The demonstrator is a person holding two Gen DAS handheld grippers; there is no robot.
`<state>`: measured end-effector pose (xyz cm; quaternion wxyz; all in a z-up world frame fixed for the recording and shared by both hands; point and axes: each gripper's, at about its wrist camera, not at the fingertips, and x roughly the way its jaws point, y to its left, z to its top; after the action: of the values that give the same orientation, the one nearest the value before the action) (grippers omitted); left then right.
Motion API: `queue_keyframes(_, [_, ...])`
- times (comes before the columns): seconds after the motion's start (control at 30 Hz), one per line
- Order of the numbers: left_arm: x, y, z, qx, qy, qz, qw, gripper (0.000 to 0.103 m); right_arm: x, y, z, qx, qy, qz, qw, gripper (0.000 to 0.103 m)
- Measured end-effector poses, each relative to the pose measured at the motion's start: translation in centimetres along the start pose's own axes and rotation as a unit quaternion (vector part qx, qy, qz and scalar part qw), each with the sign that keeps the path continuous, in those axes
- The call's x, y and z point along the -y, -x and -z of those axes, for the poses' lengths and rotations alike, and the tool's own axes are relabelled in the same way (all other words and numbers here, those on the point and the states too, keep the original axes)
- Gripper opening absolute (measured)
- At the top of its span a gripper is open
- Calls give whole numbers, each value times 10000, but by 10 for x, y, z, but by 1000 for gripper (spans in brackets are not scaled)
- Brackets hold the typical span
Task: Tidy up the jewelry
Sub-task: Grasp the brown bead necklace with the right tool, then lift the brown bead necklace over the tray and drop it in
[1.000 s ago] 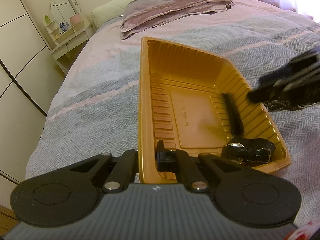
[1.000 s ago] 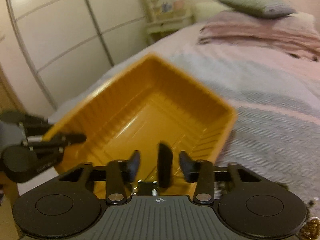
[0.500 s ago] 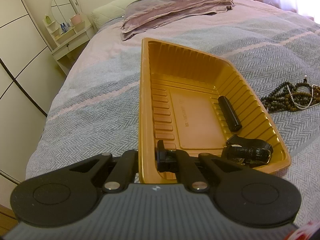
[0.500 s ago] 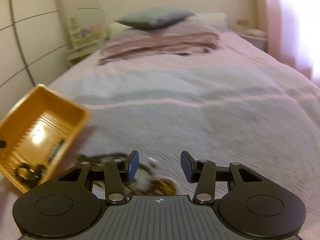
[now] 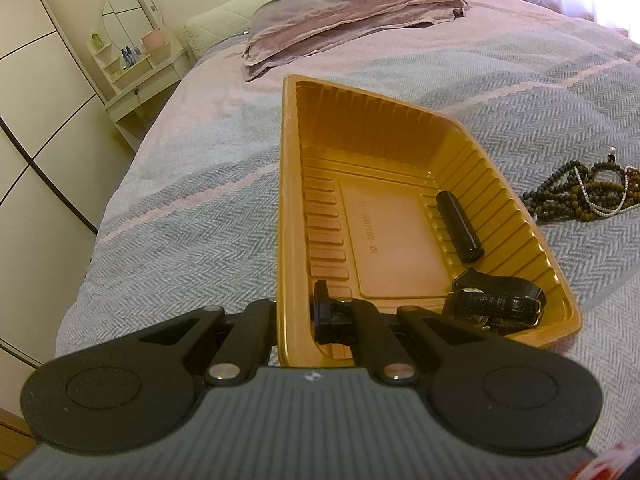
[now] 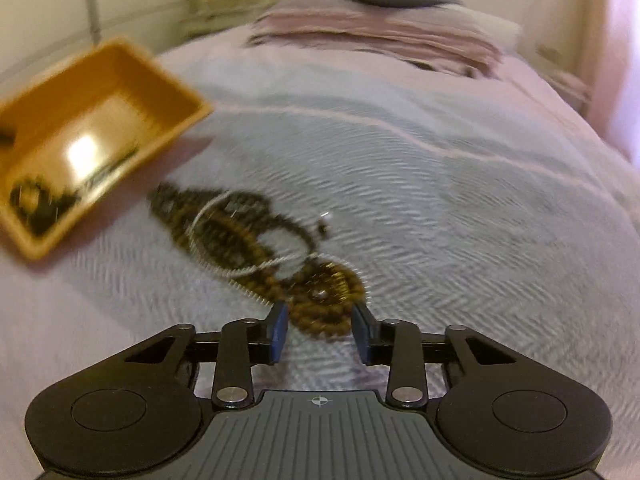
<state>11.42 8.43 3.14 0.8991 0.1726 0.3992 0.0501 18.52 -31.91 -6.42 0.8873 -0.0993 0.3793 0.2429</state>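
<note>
My left gripper (image 5: 296, 320) is shut on the near left wall of an orange plastic tray (image 5: 288, 184) on the bed. In the tray lie a black tube (image 5: 458, 226) and a black strap watch (image 5: 496, 304). A tangled pile of dark and brown bead strands with a white pearl strand (image 5: 588, 198) lies on the blanket right of the tray. In the right wrist view, which is blurred, my right gripper (image 6: 320, 334) is open, just above the near end of the bead pile (image 6: 256, 244), with the tray (image 6: 132, 56) at the left.
The bed has a grey and pink herringbone blanket (image 5: 180, 220). Folded bedding and a pillow (image 5: 352, 12) lie at the head. A white vanity with a mirror (image 5: 136, 60) and wardrobe doors (image 5: 36, 120) stand to the left.
My right gripper left the black tube in the tray, swung right away from it and came down over the bead pile. My left gripper and the tray have not moved.
</note>
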Motion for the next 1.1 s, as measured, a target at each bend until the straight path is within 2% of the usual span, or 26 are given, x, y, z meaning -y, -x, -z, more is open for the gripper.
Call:
queue_keyframes(0.17, [0, 0, 0, -3, 6, 3, 10000, 2, -16, -18, 1, -251, 937, 160, 9952, 30])
queue_keyframes(0.3, [0, -1, 0, -10, 26, 1, 10000, 2, -25, -23, 3, -391, 1662, 262, 9850, 27])
queue_keyframes(0.33, [0, -1, 0, -9, 26, -1, 10000, 2, -27, -23, 3, -431, 1751, 300, 9831, 22])
queue_keyframes(0.37, [0, -1, 0, -9, 23, -4, 10000, 2, -27, -22, 2, -465, 1806, 327, 9819, 8])
queue_keyframes(0.5, [0, -1, 0, -9, 25, 2, 10000, 2, -29, -13, 1, -433, 1873, 409, 9805, 7])
queue_keyframes(0.73, [0, -1, 0, 2, 18, 6, 10000, 2, -30, 36, -20, 208, 1674, 652, 9835, 7])
queue_keyframes(0.9, [1, 0, 0, 16, 0, 6, 10000, 2, -34, 76, -47, 756, 1530, 823, 9819, 7])
queue_keyframes(1.1, [1, 0, -1, 19, -10, 4, 10000, 2, -37, 114, -69, 1216, 1362, 935, 9787, 7])
